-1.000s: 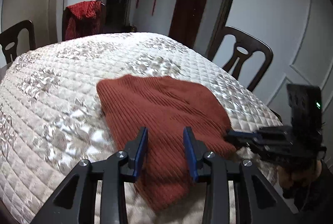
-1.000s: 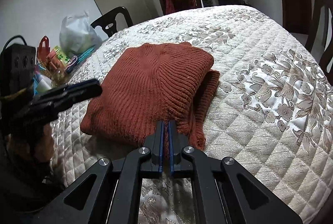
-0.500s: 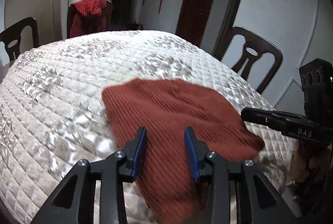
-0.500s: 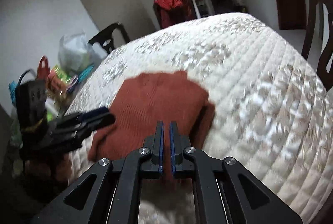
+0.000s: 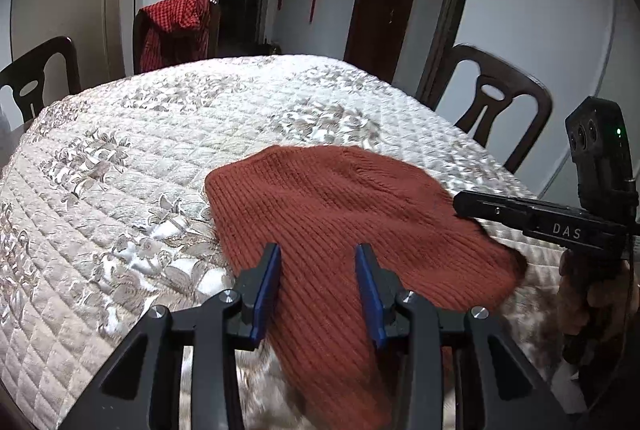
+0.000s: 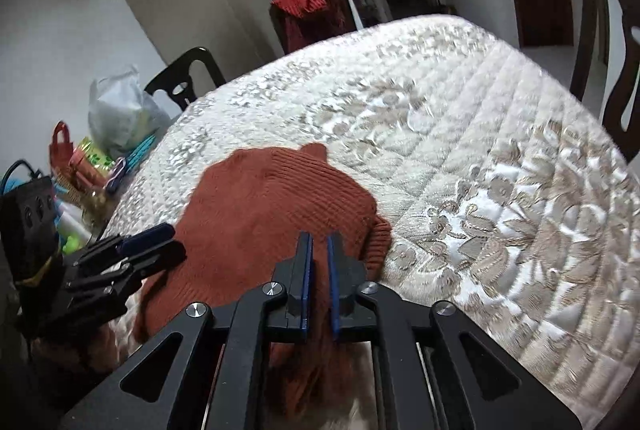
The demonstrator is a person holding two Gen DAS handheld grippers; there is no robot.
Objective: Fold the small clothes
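Observation:
A rust-red ribbed knit sweater [image 5: 340, 202] lies folded on the quilted table cover [image 5: 160, 150], its near end drooping over the table's front edge. My left gripper [image 5: 316, 250] is open and hovers over the sweater's near part; the knit shows between the blue pads [image 5: 268, 282], untouched by them. My right gripper [image 6: 319, 236] hangs above the same sweater [image 6: 272, 206], its jaws a narrow slit apart and opening, nothing pinched. From the left wrist view the right gripper [image 5: 458, 204] sits just over the sweater's right edge. The left gripper [image 6: 172, 242] shows at the left.
Dark wooden chairs [image 5: 492, 118] ring the table; one far chair carries a red checked cloth [image 5: 176, 30]. A plastic bag and colourful clutter [image 6: 116, 134] lie beyond the table's left side. The floral quilted cover [image 6: 480, 150] spreads bare to the right and back.
The right gripper has come off the sweater's right edge and drawn back and up. The sweater now lies closer to the front edge. The slit between the right pads has widened slightly.

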